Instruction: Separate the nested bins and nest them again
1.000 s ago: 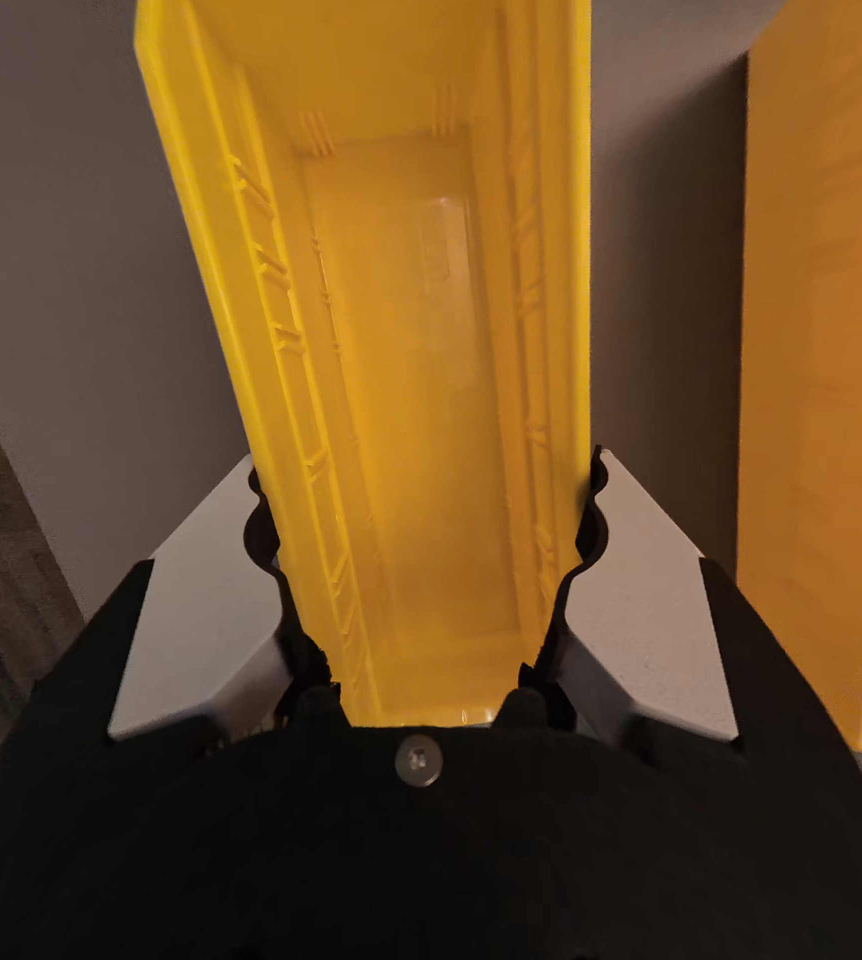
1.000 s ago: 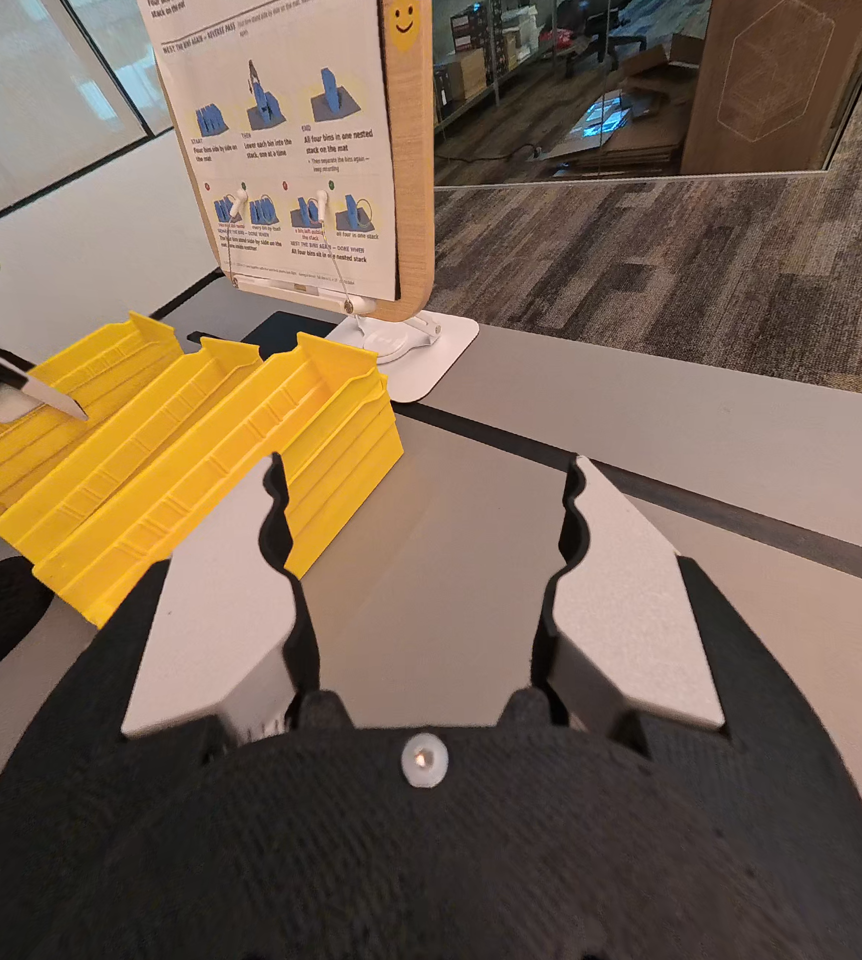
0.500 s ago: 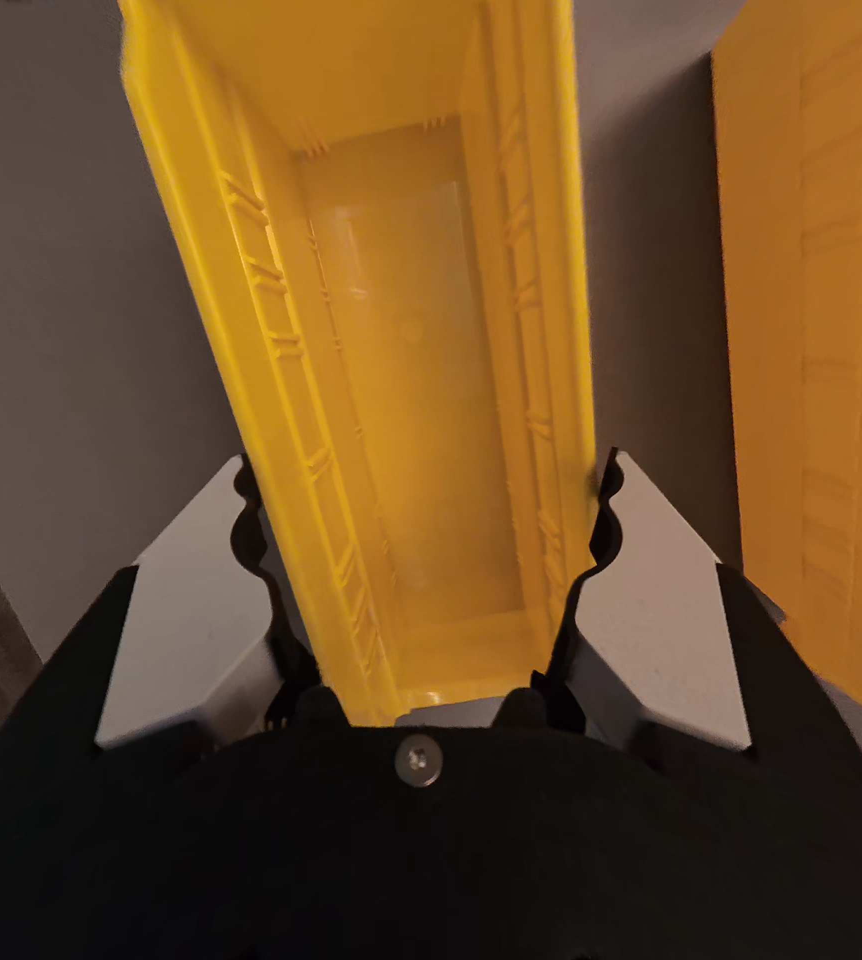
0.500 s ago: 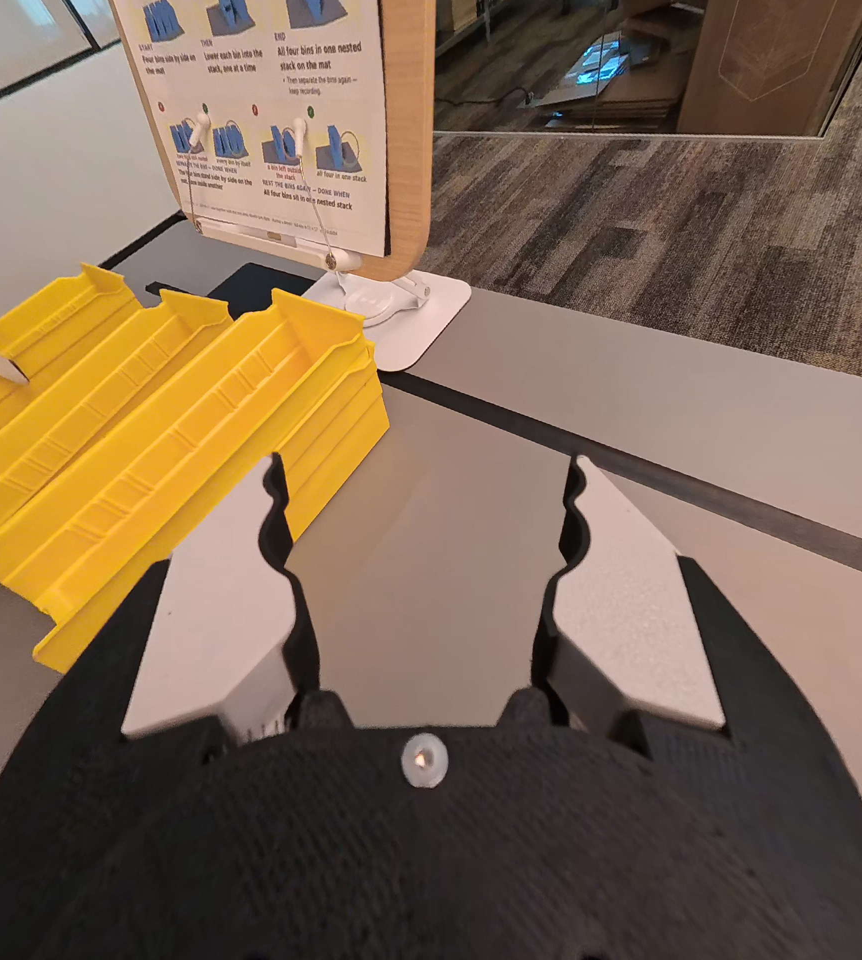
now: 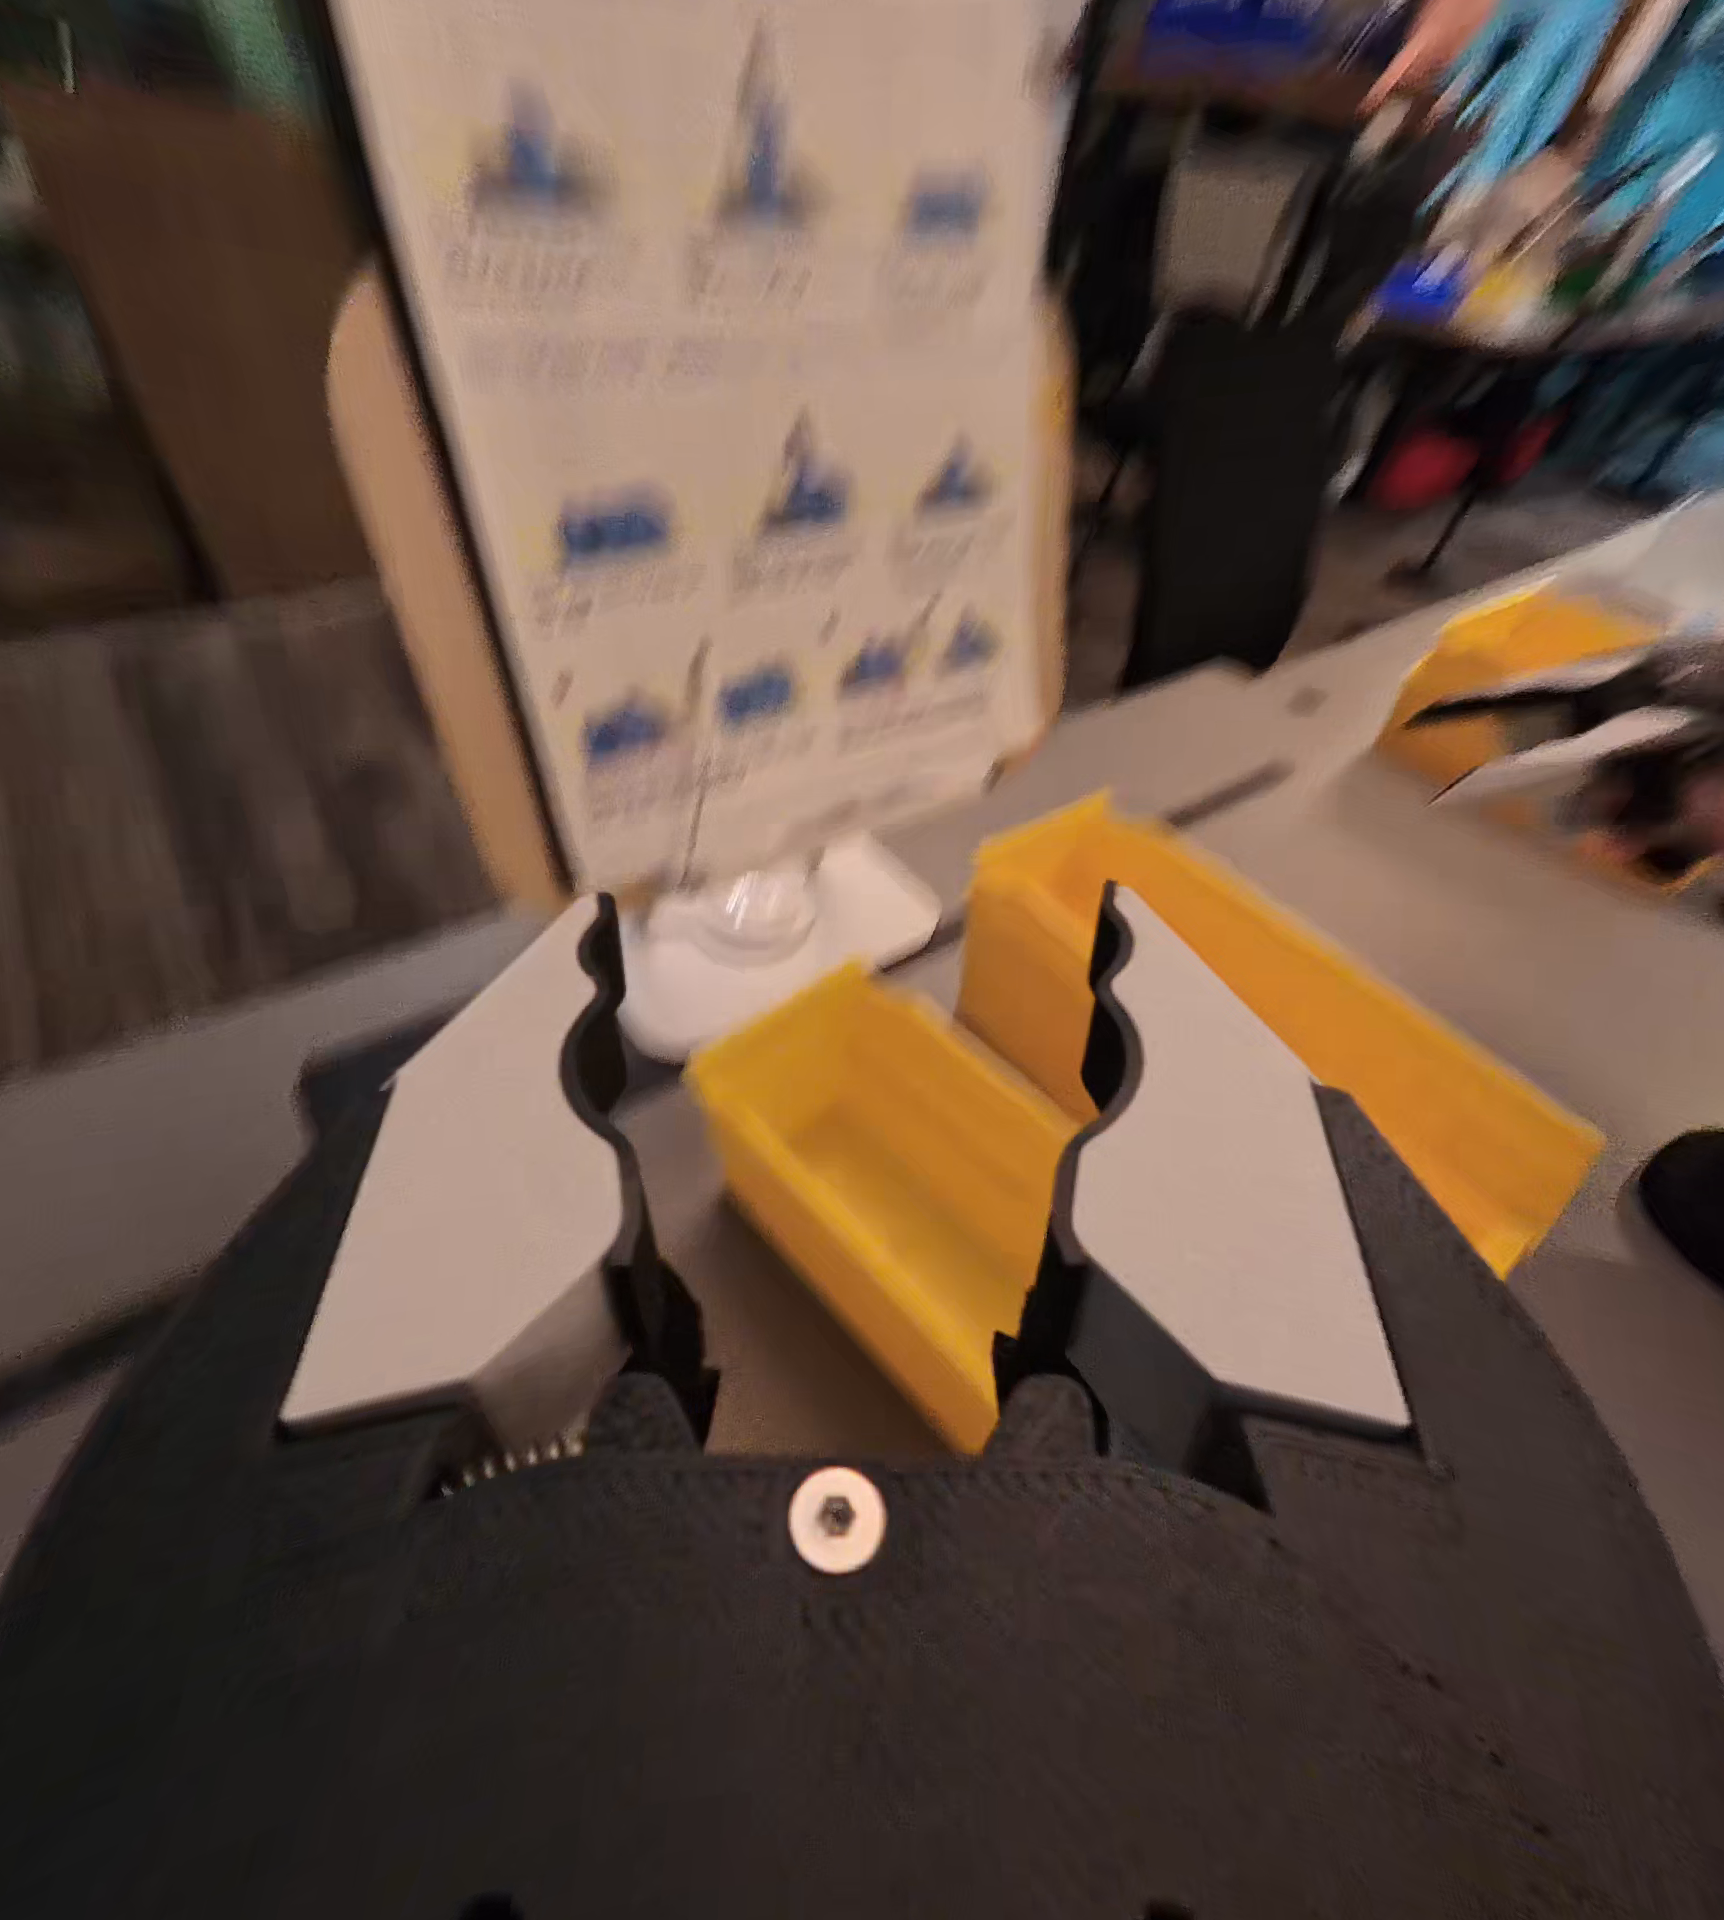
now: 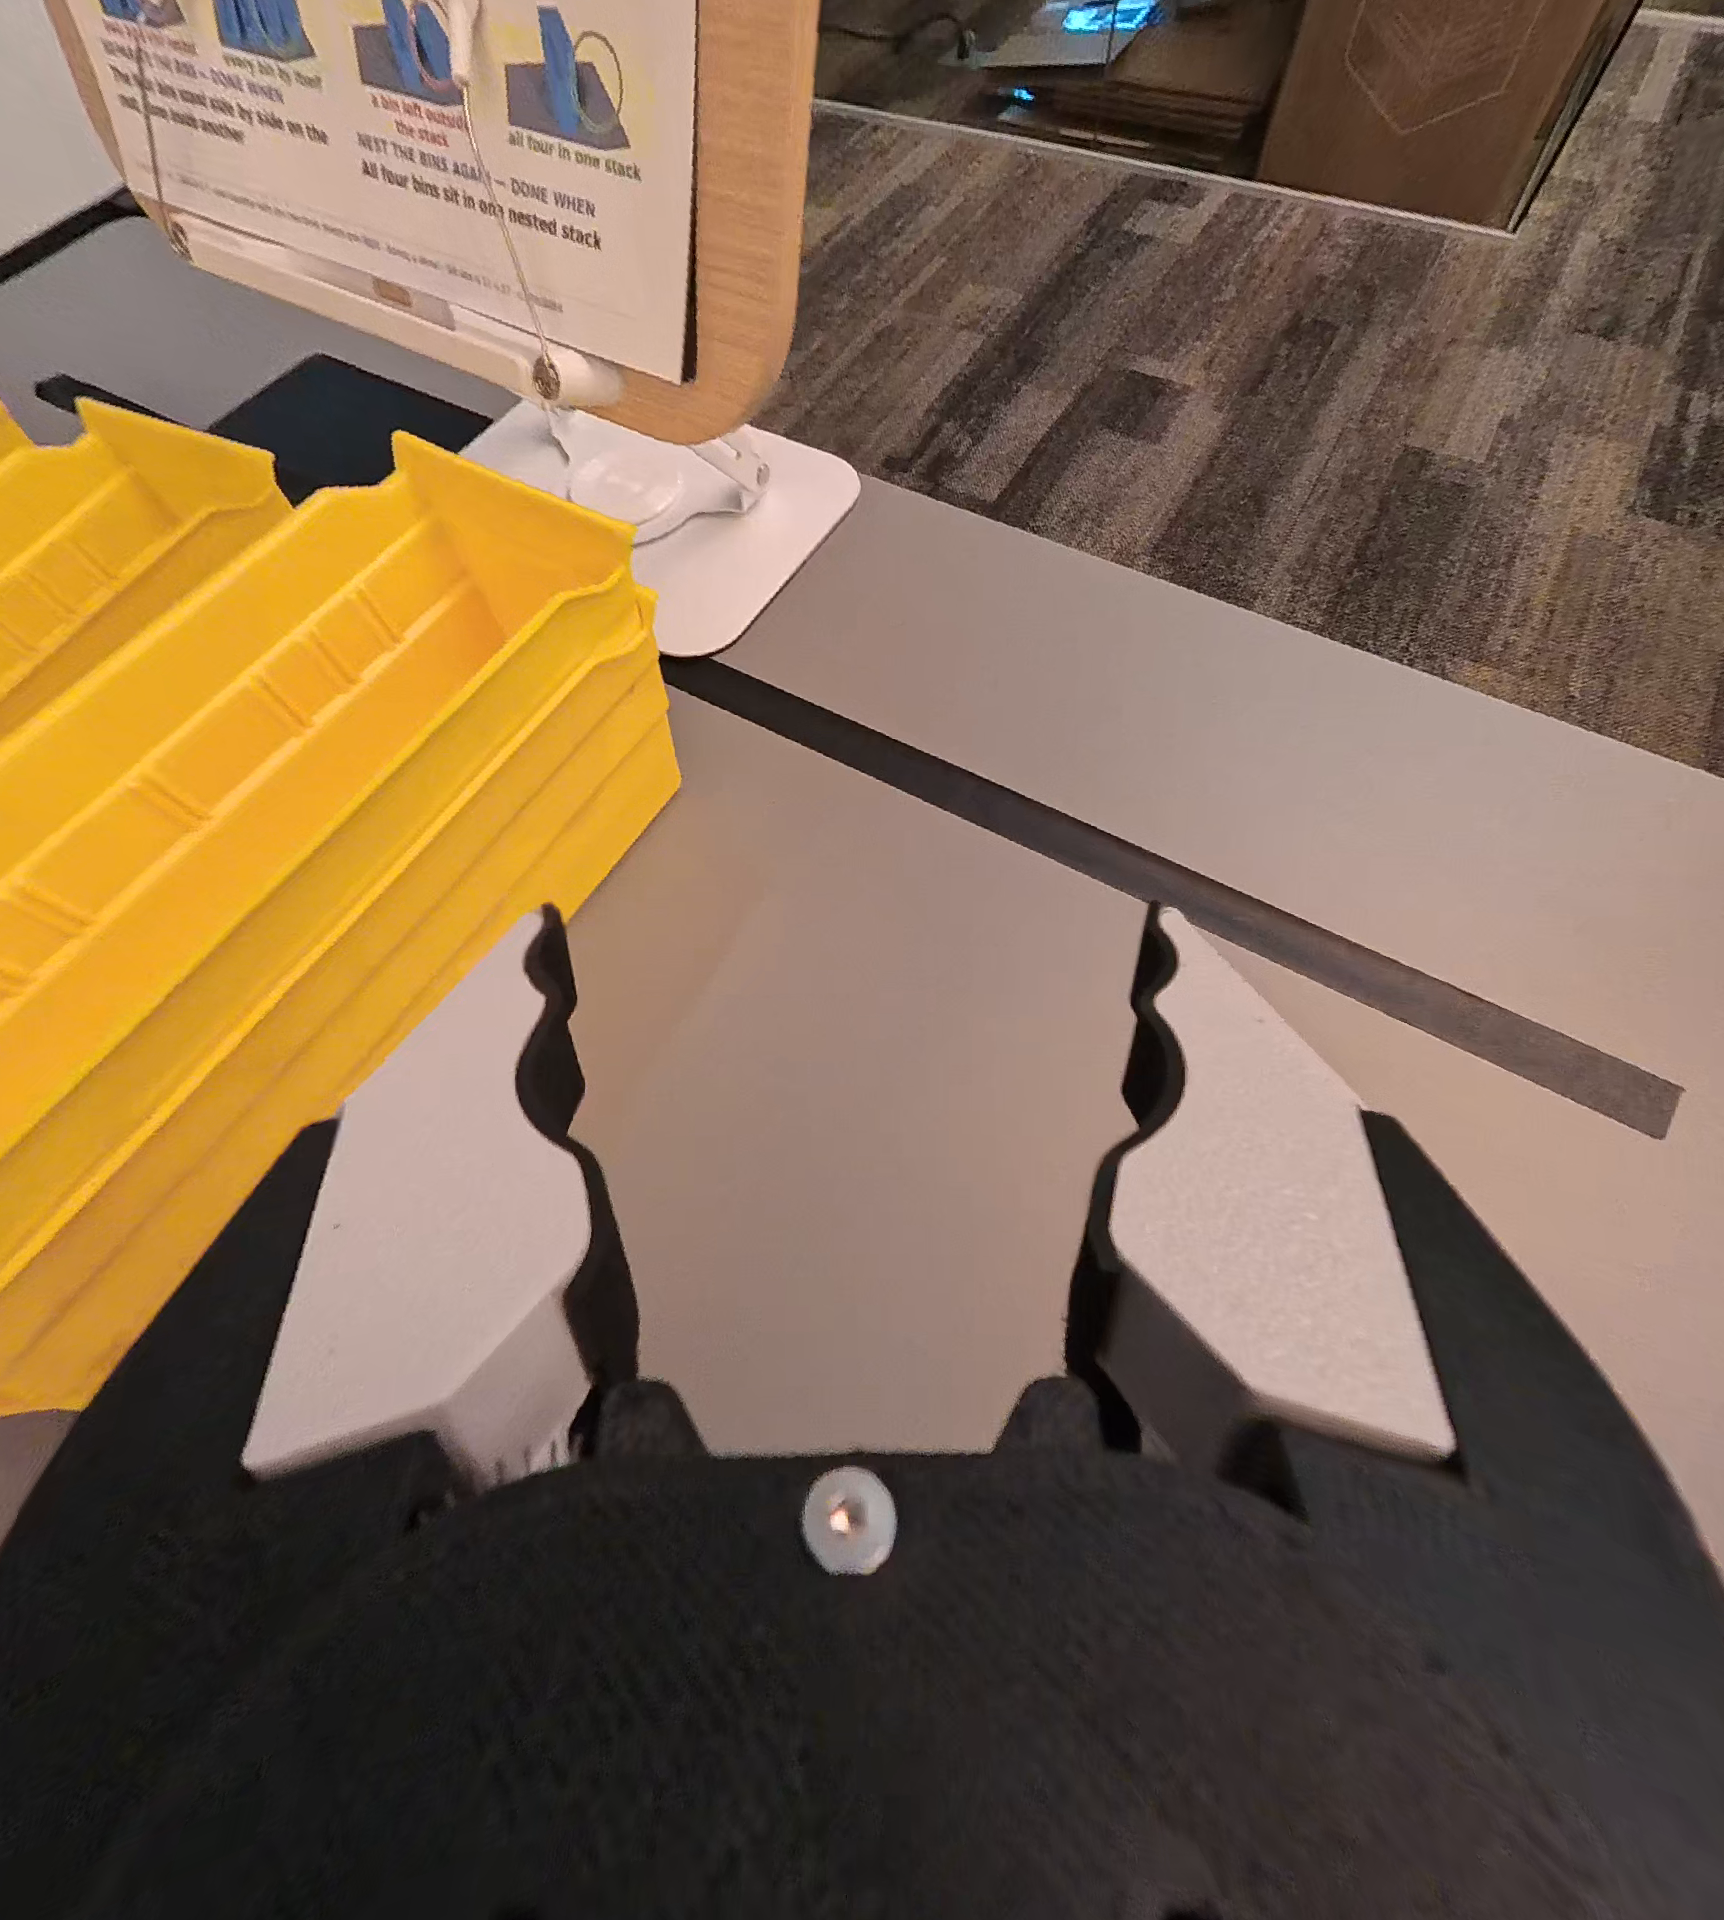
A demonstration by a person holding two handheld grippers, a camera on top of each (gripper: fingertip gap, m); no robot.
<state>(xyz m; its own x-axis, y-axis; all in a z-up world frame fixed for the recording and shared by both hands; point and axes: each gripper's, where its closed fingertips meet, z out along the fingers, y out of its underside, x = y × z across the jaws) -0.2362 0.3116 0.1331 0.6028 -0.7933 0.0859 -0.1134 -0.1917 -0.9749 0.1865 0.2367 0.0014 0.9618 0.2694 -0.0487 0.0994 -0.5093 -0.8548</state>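
Midway, seemingly: yellow bins lie side by side on the grey counter [image 6: 1253, 748], the nearest, a nested stack [image 6: 245, 904], not fully separated. Left gripper [image 5: 853, 914] and right gripper [image 6: 847, 920] gape wide, holding nothing; re-nesting remains.

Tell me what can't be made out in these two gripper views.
- Left wrist view: motion blur smears the instruction sheet and the room.
- Left wrist view: the near yellow bin runs behind the gripper's finger.
- Right wrist view: the frame's left edge cuts off the yellow bin row, so its count is unknown.
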